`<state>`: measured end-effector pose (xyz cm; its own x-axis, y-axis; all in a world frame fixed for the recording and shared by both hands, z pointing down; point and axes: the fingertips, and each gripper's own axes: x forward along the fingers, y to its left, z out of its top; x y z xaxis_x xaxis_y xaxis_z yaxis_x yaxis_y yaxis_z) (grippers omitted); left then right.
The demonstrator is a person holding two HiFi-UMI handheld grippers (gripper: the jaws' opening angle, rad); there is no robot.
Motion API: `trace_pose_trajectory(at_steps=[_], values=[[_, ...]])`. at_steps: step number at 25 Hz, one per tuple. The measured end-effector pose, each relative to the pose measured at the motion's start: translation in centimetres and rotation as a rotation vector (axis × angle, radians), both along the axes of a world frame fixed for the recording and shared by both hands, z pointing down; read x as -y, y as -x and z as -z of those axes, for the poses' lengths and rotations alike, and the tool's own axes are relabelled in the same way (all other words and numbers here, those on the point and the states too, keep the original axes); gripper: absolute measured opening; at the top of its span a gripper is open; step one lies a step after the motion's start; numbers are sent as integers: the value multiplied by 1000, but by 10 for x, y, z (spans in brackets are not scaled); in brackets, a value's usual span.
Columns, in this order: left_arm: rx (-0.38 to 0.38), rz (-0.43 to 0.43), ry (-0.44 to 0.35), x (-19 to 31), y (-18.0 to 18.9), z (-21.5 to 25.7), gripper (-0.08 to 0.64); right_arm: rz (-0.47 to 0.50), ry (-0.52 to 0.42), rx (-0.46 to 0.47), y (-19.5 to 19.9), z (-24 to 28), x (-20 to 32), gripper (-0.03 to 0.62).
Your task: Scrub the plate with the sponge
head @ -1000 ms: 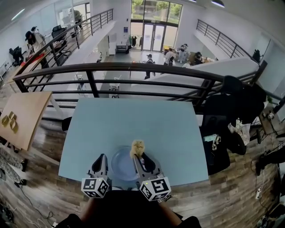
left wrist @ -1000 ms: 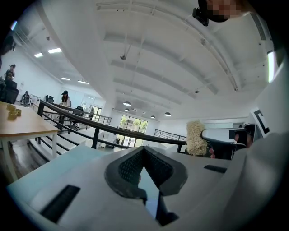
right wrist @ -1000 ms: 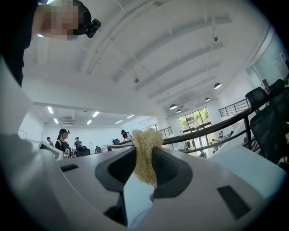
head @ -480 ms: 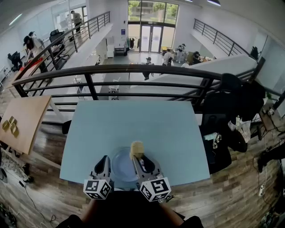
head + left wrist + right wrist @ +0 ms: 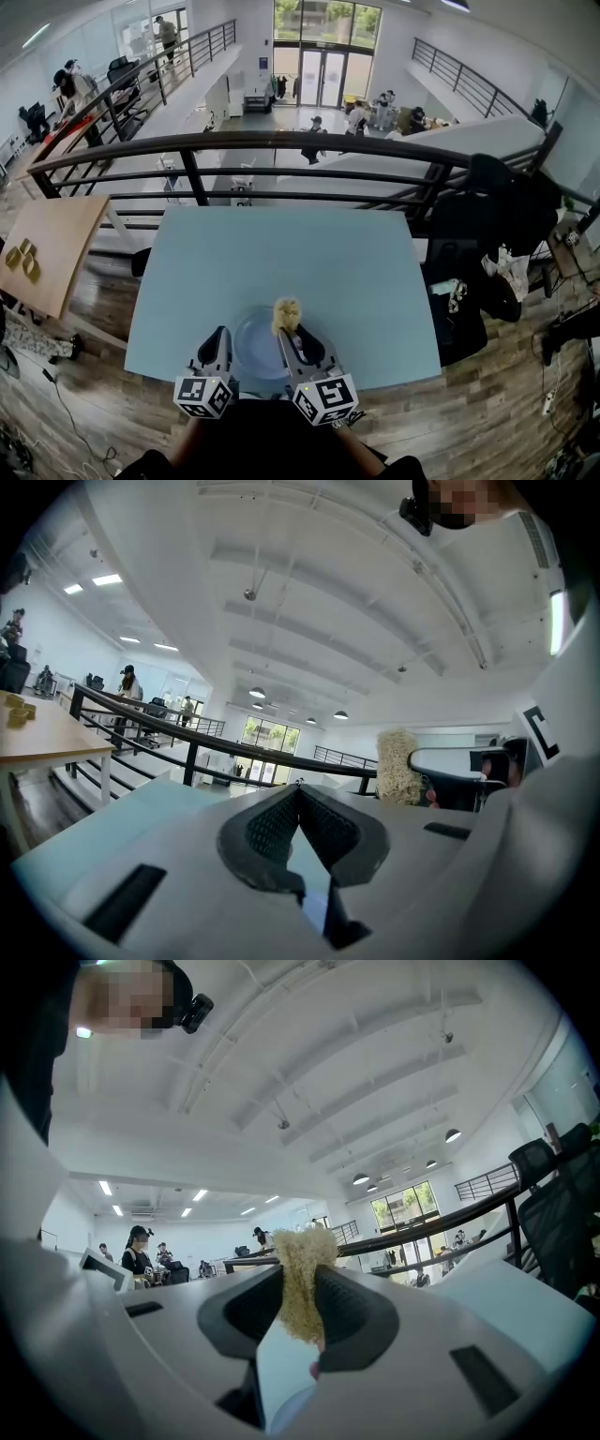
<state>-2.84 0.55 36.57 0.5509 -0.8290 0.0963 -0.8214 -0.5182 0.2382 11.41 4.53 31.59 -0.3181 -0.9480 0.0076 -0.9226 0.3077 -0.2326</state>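
**Fig.** Scrubbing stage: head view plus both gripper views.

- **Plate:** The plate [image 5: 255,354], pale blue, lies flat on the bench [image 5: 281,253] near its front edge, directly before the person.
- **Right tongs:** The right tongs [image 5: 300,1281] are clenched on the sponge [image 5: 300,1255], a tan fibrous pad held upright, its top standing proud of the jaw tips. In the head view the sponge sits over the plate's far-right rim. Whether it presses on the surface or hangs just above cannot be told.
- **Left tongs:** The left tongs [image 5: 298,789] are pinched together at the tips w/ nothing seen between them. They lie beside the plate's left rim; contact is not resolvable.
- **Step in hand (judged):** Scrubbing is under way or about to start, w/ the sponge at the rim, not the centre.
- **Next move (judged):** Bring the sponge down & inward, then sweep it across the plate's well w/ even downward pressure. The fibrous pad will prob. flex, so the clamp needs to be firm.
- **Risk (judged):** The plate is not visibly pinned, so it may slide on the smooth bench. The left tongs could brace the rim.
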Motion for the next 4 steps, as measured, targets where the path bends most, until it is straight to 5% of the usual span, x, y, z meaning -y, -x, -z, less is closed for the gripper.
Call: trace_pose_trajectory(at_steps=[4], values=[[1, -1, -1, 0, -1, -1, 3, -9, 3, -1, -3, -2, 0, 110]])
